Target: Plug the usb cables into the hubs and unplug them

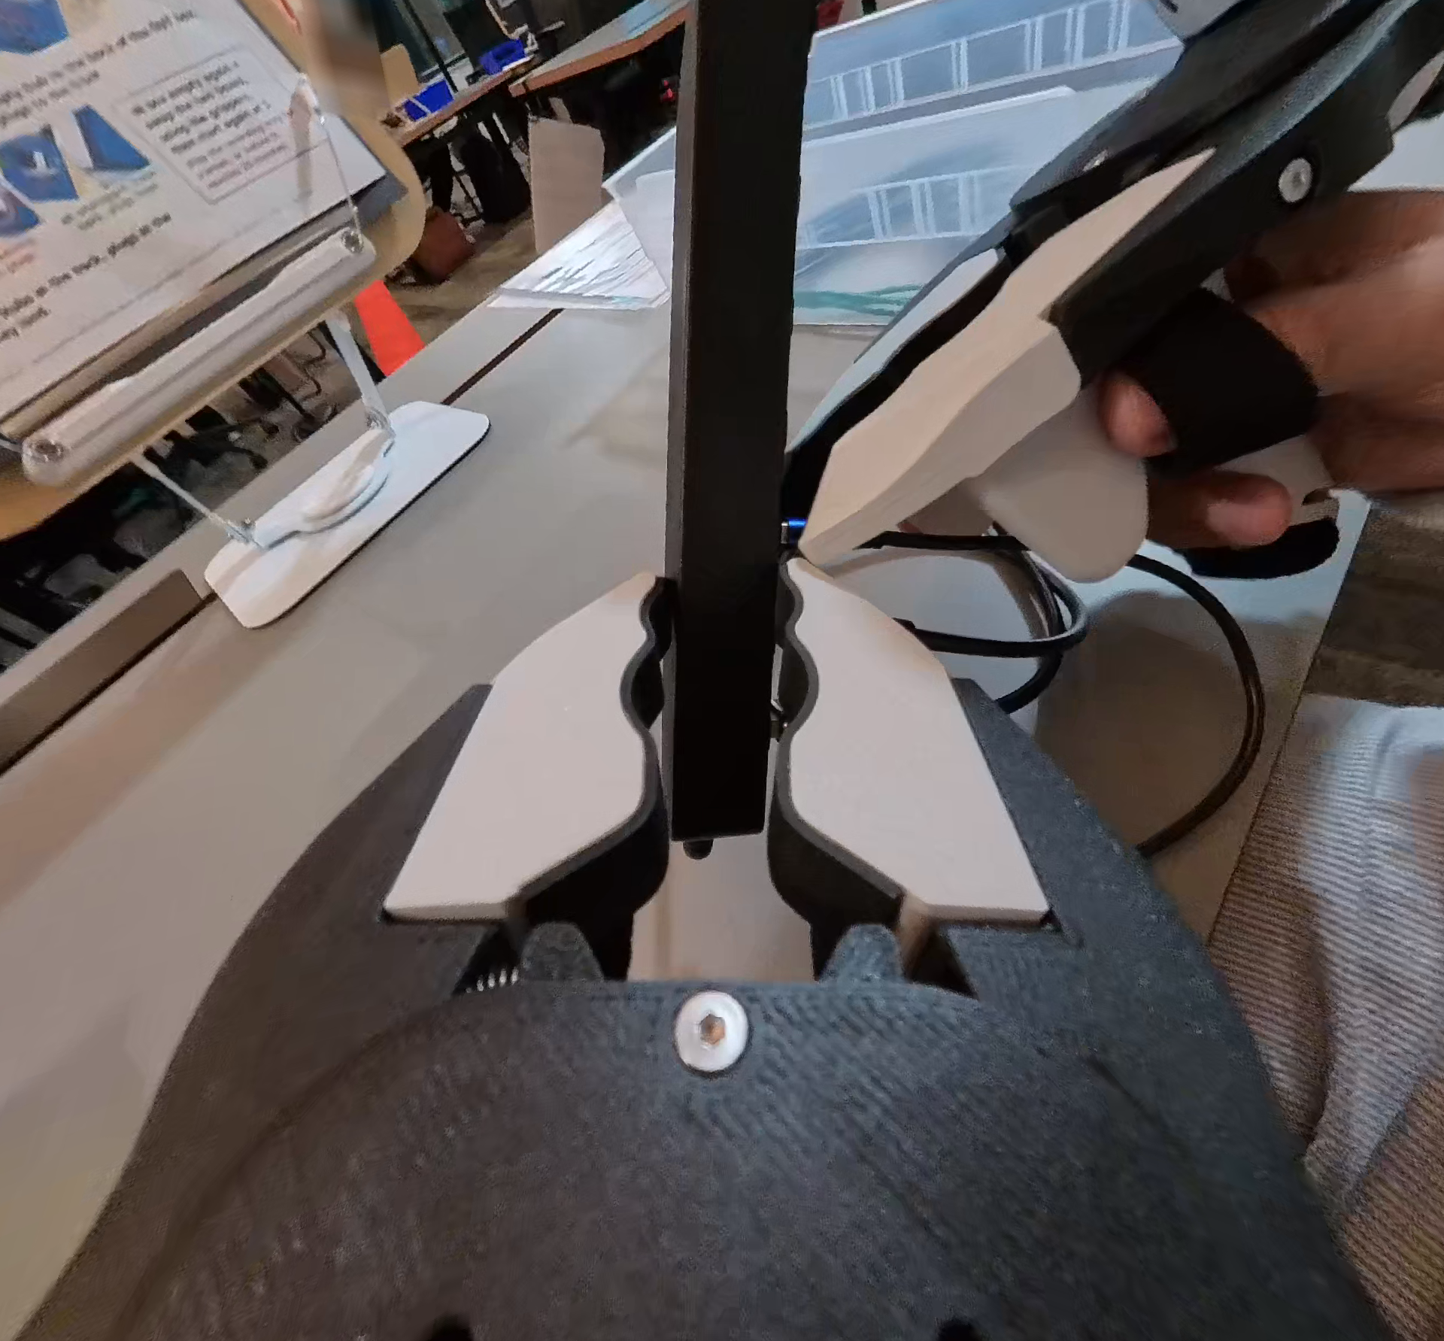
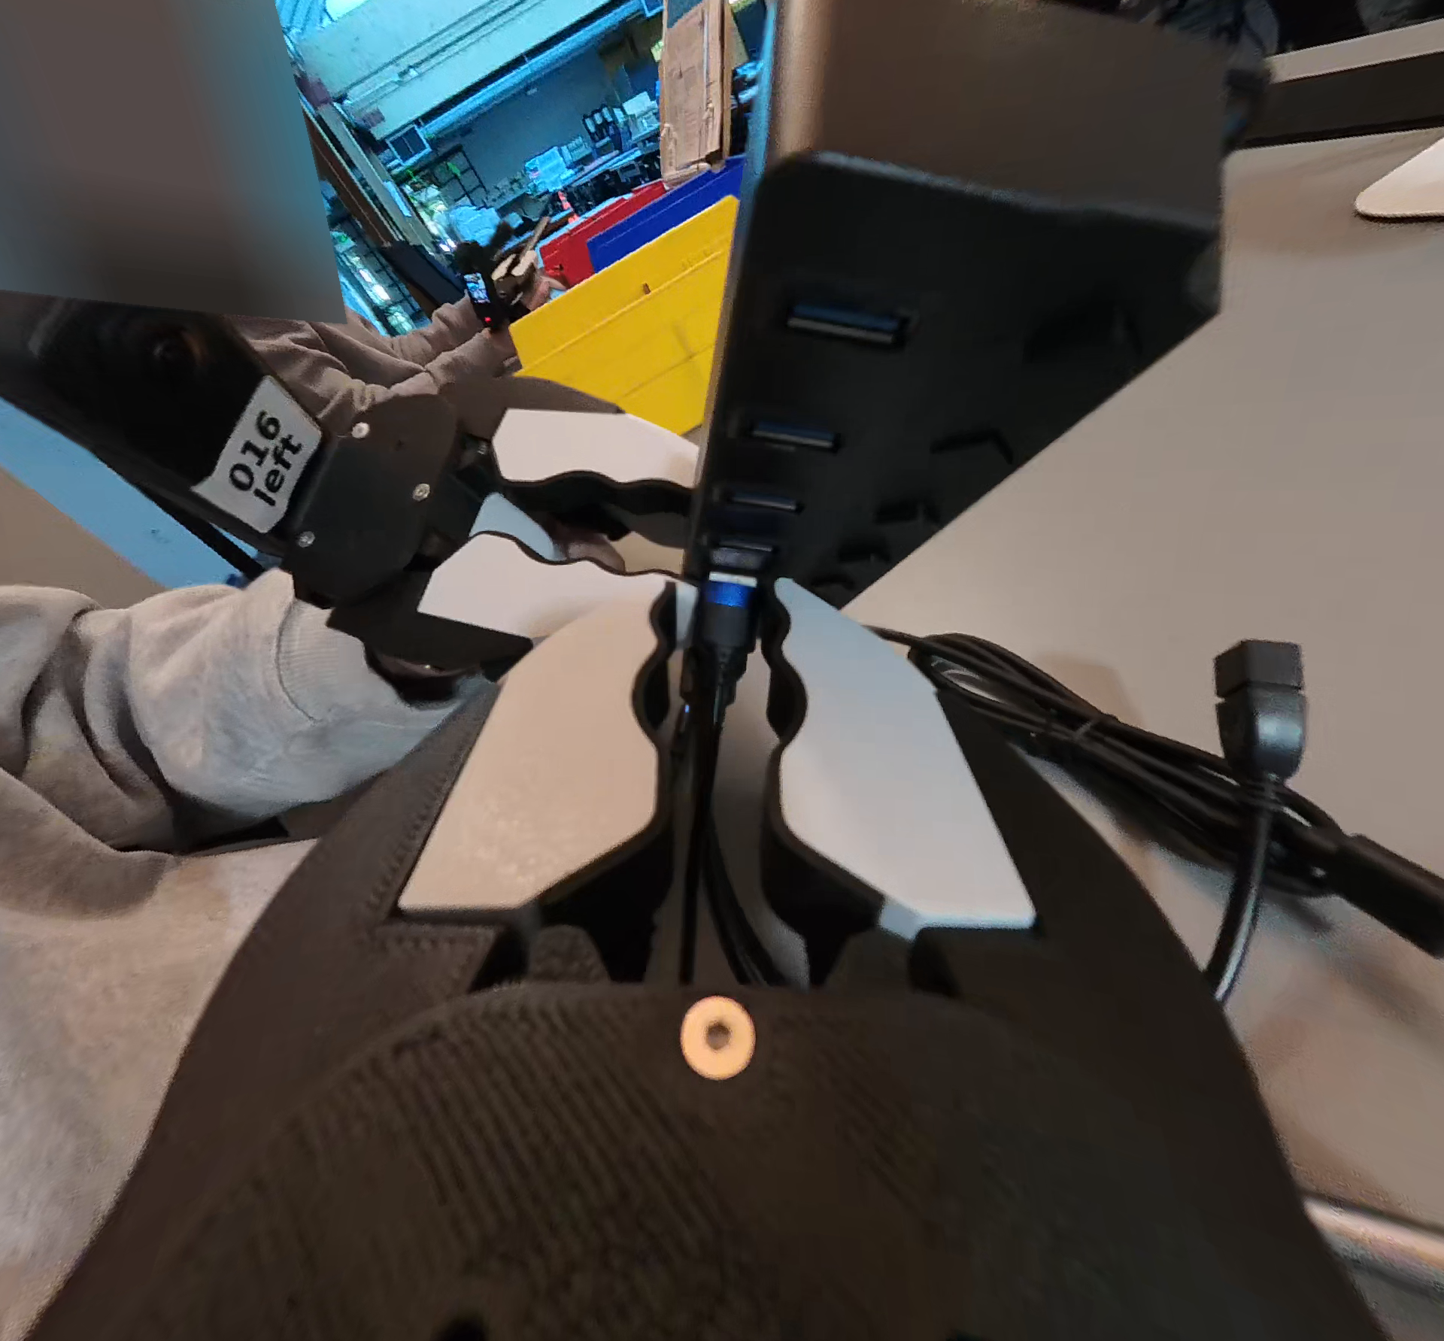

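Now, left tongs (image 1: 723, 600): I squeeze the black hub (image 1: 734, 366).
Right tongs (image 2: 723, 600): I pinch the blue plug (image 2: 730, 596).
Done: plug at bottom hole.
Left: other holes empty.

We see bare counter (image 1: 258, 717) open on the hub's (image 1: 734, 444) left up to the document stand (image 1: 344, 514); its right side crowded by the right hand-held gripper (image 1: 797, 545), coiled cables (image 2: 1109, 741) and a loose plug (image 2: 1258, 686); upper ports (image 2: 848, 325) unobstructed
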`<action>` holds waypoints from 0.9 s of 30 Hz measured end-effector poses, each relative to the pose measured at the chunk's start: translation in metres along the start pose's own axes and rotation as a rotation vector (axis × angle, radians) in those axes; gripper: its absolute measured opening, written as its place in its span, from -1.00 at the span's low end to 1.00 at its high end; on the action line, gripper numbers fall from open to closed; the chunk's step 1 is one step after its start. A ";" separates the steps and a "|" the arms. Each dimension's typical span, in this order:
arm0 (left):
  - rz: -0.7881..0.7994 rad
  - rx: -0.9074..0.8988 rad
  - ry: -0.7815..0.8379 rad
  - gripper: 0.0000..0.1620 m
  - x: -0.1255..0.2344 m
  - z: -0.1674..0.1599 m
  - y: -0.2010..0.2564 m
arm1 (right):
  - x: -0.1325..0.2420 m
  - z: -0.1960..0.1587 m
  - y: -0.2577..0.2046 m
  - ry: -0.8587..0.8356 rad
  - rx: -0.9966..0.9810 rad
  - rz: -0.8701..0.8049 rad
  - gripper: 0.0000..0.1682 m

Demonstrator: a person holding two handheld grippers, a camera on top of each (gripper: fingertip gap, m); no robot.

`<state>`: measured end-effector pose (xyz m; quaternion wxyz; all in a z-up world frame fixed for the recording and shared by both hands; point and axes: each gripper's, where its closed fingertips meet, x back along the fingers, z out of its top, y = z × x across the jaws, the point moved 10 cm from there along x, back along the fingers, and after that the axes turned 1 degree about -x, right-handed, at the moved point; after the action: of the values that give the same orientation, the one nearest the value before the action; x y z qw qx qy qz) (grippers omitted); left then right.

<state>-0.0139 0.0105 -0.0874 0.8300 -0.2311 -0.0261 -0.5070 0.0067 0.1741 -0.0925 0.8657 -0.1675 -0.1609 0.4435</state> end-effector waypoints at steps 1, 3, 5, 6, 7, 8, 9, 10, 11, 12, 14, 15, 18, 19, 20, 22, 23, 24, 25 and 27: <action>0.003 0.021 -0.001 -0.66 0.002 -0.001 -0.001 | -0.003 0.000 -0.001 0.001 -0.010 0.015 -0.73; 0.017 0.028 -0.010 -0.66 0.006 -0.003 -0.003 | -0.008 0.000 -0.001 -0.002 -0.033 0.037 -0.72; 0.036 0.027 -0.019 -0.66 0.009 -0.005 -0.003 | -0.013 0.000 0.000 -0.010 -0.049 0.056 -0.74; 0.043 0.032 -0.022 -0.66 0.011 -0.006 -0.003 | -0.015 0.000 0.000 -0.014 -0.056 0.066 -0.75; 0.049 0.039 -0.026 -0.66 0.012 -0.007 -0.004 | -0.017 0.000 0.001 -0.017 -0.062 0.075 -0.75; 0.054 0.045 -0.029 -0.66 0.014 -0.007 -0.005 | -0.019 0.000 0.001 -0.020 -0.069 0.083 -0.75; 0.057 0.051 -0.032 -0.66 0.014 -0.008 -0.005 | -0.020 0.000 0.001 -0.023 -0.075 0.090 -0.75; 0.059 0.057 -0.034 -0.66 0.015 -0.009 -0.005 | -0.022 0.000 0.002 -0.025 -0.081 0.095 -0.74; 0.060 0.064 -0.036 -0.66 0.015 -0.010 -0.006 | -0.023 0.000 0.002 -0.027 -0.088 0.098 -0.74; 0.060 0.070 -0.038 -0.66 0.015 -0.010 -0.006 | -0.023 0.000 0.003 -0.030 -0.094 0.101 -0.74; 0.061 0.076 -0.040 -0.67 0.015 -0.012 -0.006 | -0.024 0.000 0.004 -0.036 -0.105 0.105 -0.74; 0.061 0.076 -0.040 -0.66 0.016 -0.012 -0.006 | -0.025 -0.001 0.004 -0.038 -0.110 0.106 -0.74; 0.052 0.087 -0.038 -0.66 0.015 -0.014 -0.006 | -0.025 -0.001 0.004 -0.043 -0.112 0.101 -0.73; 0.048 0.092 -0.035 -0.66 0.014 -0.014 -0.006 | -0.025 -0.002 0.004 -0.044 -0.112 0.098 -0.73; 0.043 0.097 -0.030 -0.66 0.013 -0.015 -0.007 | -0.024 -0.002 0.004 -0.044 -0.114 0.096 -0.72; 0.037 0.104 -0.011 -0.66 0.012 -0.015 -0.006 | -0.022 -0.002 0.005 -0.036 -0.124 0.093 -0.71; 0.037 0.102 -0.005 -0.67 0.010 -0.015 -0.006 | -0.020 -0.003 0.005 -0.032 -0.130 0.091 -0.71; 0.041 0.097 0.001 -0.66 0.009 -0.014 -0.006 | -0.018 -0.003 0.006 -0.026 -0.138 0.089 -0.70; 0.042 0.091 0.008 -0.67 0.008 -0.014 -0.006 | -0.016 -0.003 0.006 -0.019 -0.145 0.087 -0.70; 0.040 0.092 0.023 -0.67 0.006 -0.012 -0.007 | -0.011 -0.003 0.007 -0.004 -0.155 0.080 -0.70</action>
<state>-0.0197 -0.0020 -0.0939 0.8500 -0.1871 -0.0353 -0.4912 -0.0027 0.1683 -0.0998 0.8312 -0.2394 -0.1898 0.4645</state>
